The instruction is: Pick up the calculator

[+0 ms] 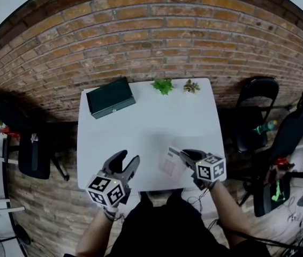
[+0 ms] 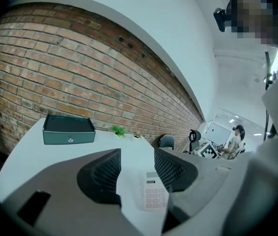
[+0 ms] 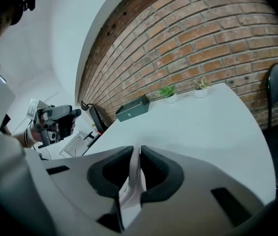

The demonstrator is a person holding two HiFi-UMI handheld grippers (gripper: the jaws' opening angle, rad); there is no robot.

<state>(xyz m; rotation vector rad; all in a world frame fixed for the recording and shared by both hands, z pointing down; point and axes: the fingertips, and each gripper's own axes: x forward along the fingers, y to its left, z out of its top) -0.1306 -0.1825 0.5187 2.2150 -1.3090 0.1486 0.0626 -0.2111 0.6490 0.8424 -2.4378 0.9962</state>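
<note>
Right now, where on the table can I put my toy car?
The middle of the table is bare, between the green box and plants at the back and the grippers in front. The front edge is crowded: open left gripper, right gripper shut on the calculator.

We find the middle of the surface point(image 1: 141, 127) bare; a dark box point(image 1: 110, 97) upper left and two small plants point(image 1: 163, 85) along its top edge obstruct.

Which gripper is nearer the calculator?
Right. The right gripper is shut on the calculator; the left gripper is open, apart from it, to its left.
</note>
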